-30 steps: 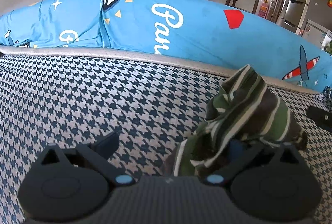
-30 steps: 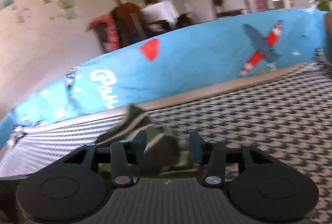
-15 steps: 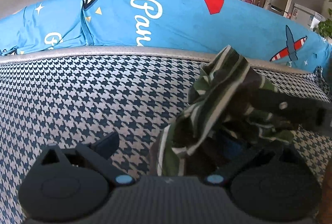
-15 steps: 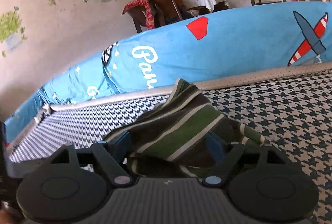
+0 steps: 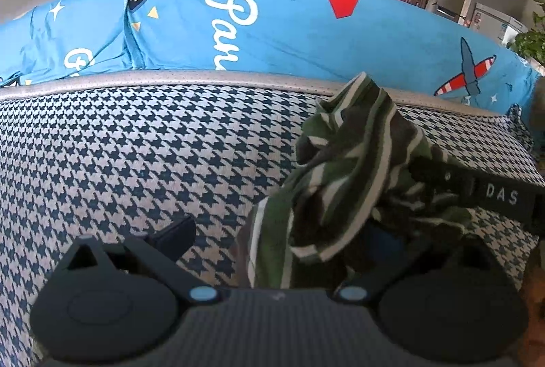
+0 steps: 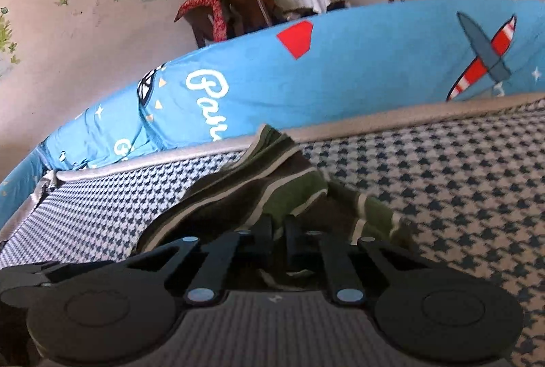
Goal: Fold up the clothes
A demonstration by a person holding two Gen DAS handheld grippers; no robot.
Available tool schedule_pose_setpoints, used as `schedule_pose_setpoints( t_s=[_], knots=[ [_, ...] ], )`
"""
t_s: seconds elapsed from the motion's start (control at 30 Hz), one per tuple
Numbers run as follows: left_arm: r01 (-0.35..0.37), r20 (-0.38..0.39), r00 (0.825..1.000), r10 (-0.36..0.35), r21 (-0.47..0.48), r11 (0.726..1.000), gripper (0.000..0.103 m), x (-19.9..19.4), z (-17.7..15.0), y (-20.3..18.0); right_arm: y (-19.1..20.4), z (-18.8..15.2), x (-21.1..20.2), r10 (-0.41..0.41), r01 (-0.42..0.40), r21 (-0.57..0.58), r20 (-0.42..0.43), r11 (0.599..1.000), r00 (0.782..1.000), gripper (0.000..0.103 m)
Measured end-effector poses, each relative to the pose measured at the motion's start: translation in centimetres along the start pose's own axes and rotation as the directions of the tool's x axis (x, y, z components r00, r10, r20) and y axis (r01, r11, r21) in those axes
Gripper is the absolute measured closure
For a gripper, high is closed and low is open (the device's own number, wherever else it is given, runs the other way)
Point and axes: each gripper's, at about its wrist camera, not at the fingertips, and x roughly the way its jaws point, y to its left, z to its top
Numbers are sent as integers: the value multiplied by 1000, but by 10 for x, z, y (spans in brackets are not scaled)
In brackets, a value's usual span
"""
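Green-and-brown striped garment lies bunched on the houndstooth cover, near the blue cushion. My right gripper is pinched onto its edge. My left gripper stands spread wide, cloth heaped over one finger.

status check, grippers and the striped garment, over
Left gripper open, jaws straddling the bunched striped garment. Right gripper shut on it. Garment crumpled on the houndstooth cover, unfolded. Nothing in the way.
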Motion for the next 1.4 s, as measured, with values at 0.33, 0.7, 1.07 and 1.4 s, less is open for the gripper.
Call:
schedule_pose_setpoints(
  t_s=[0.33,0.7,1.07,1.4],
  knots=[
    [62,6,998,-62,36,997,0,-6,-3,-8,-32,15,-11,-239,232,98,68,968,969,98],
    [43,-6,999,-43,9,999,0,-2,-1,-2,-48,23,-22,-97,85,188,56,979,994,96],
    [43,-14,999,-43,24,999,0,-1,-2,-4,-12,14,-22,243,-239,166,-4,957,970,42],
    [35,-34,999,-33,59,998,0,4,-6,-11,10,5,3,182,-174,128,-52,976,982,52]
  ],
)
